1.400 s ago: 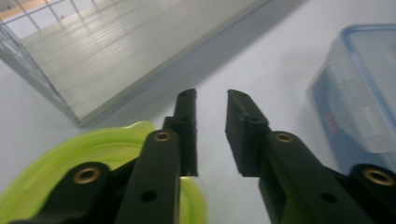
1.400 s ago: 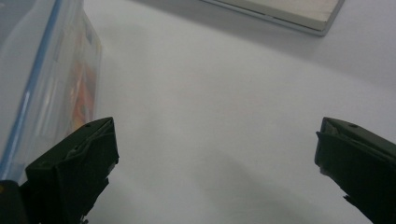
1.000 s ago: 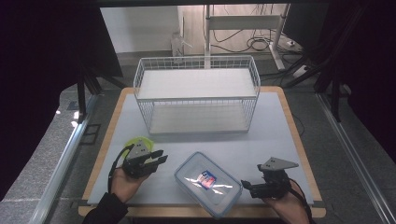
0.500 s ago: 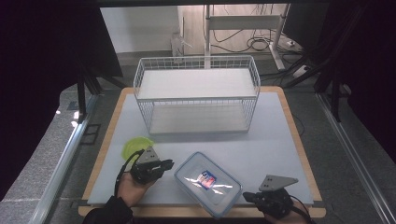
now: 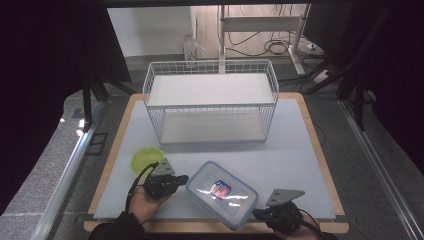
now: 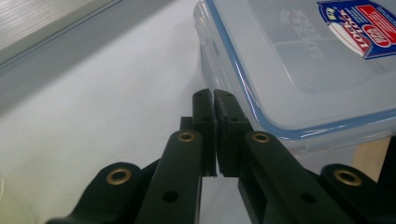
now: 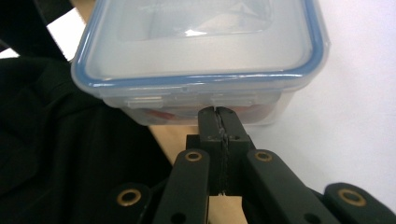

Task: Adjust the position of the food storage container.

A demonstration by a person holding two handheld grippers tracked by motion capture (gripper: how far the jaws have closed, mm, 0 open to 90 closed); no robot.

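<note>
Both tools closed, empty: I've left tool (image 5: 183, 178) & right tool (image 5: 257, 214) flanking clear, blue-rimmed plastic box (image 5: 222, 193) w/ rounded corners at table (image 5: 295, 150) front edge.

Closed right gripper (image 7: 219, 112) touching lidded container (image 7: 201, 51), table (image 7: 355, 116)

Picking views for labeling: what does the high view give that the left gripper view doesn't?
High view alone: the wire basket, the green lid, the right gripper at the container's near corner, and the whole table.
Left gripper view alone: the left gripper jaws pressed shut with nothing between them, tips beside the container's side wall, and the label's print.
Both: the clear blue-rimmed container and its red-and-blue label.
</note>
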